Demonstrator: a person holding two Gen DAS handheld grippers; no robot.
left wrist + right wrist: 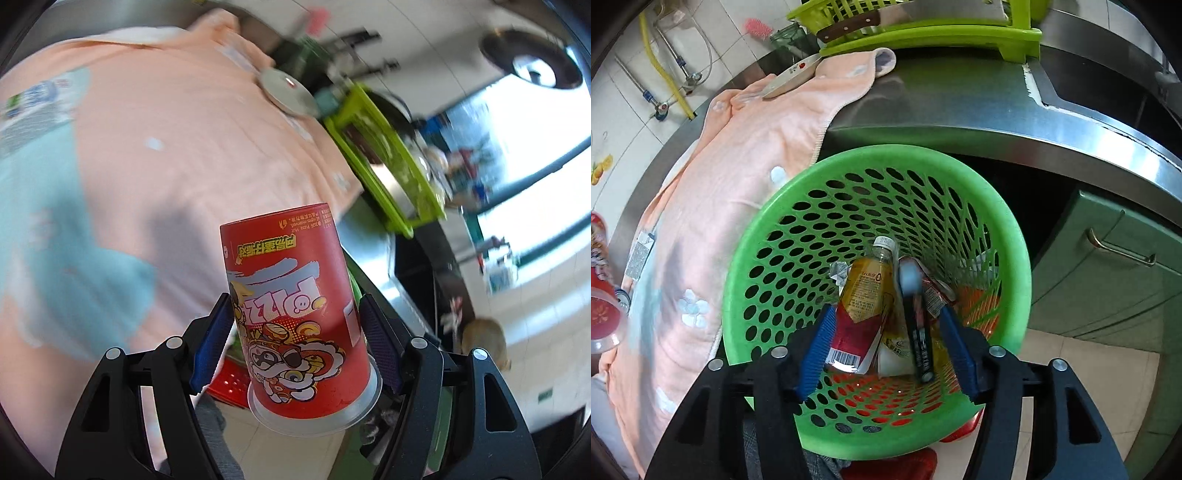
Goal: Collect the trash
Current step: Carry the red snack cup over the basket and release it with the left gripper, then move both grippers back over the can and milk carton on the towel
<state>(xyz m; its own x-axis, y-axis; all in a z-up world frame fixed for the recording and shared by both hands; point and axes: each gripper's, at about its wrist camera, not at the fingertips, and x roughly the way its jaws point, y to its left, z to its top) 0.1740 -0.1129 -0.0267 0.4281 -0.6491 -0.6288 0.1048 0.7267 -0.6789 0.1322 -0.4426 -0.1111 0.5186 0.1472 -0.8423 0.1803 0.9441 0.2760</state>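
Observation:
My left gripper [297,332] is shut on a red paper cup [291,306] with a clear lid, held upside down in the air above the peach towel [166,155]. The cup also shows at the far left of the right wrist view [600,295]. My right gripper [886,343] is open and empty, hovering over the mouth of a green perforated trash basket [798,206]. In the basket lie a plastic drink bottle [868,291], a dark slim can [918,332] and crumpled wrappers [934,291].
A steel counter [942,96] carries the peach towel [746,155], a knife [790,77] and a green dish rack [923,33]. A sink [1115,99] is at the right, with green cabinets [1108,273] below. Red items lie under the basket.

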